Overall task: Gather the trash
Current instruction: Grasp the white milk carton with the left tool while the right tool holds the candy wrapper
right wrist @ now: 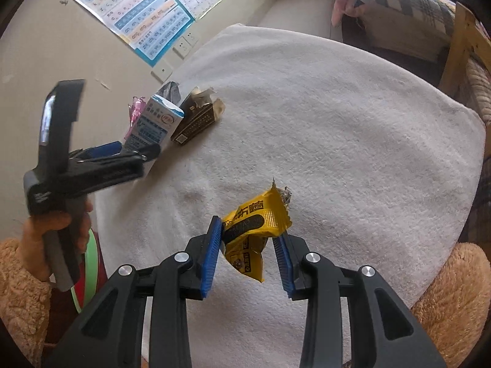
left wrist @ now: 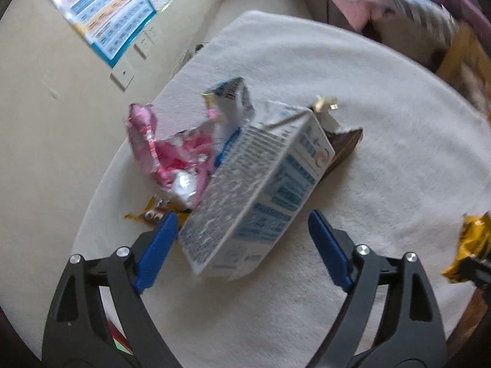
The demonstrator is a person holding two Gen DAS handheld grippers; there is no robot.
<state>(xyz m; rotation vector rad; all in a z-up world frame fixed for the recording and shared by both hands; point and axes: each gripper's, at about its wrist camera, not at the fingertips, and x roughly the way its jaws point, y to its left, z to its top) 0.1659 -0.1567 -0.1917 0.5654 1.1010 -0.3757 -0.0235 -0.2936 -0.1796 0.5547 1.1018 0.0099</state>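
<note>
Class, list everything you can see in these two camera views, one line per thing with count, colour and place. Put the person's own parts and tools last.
milk carton: one, white and blue, on the cloth between the open left fingers
pink wrapper: one, pink and silver, beside the carton toward the wall
dark box: one, brown-black, torn top, on the carton's other side
yellow wrapper: one, yellow with black print, gripped by the right gripper
white cloth: one, covering the table
wall chart: one, blue-edged, on the wall
left gripper: one, black with blue pads, open around the carton
right gripper: one, black with blue pads, shut on the wrapper
sleeve: tan, fleecy, at the left hand
</note>
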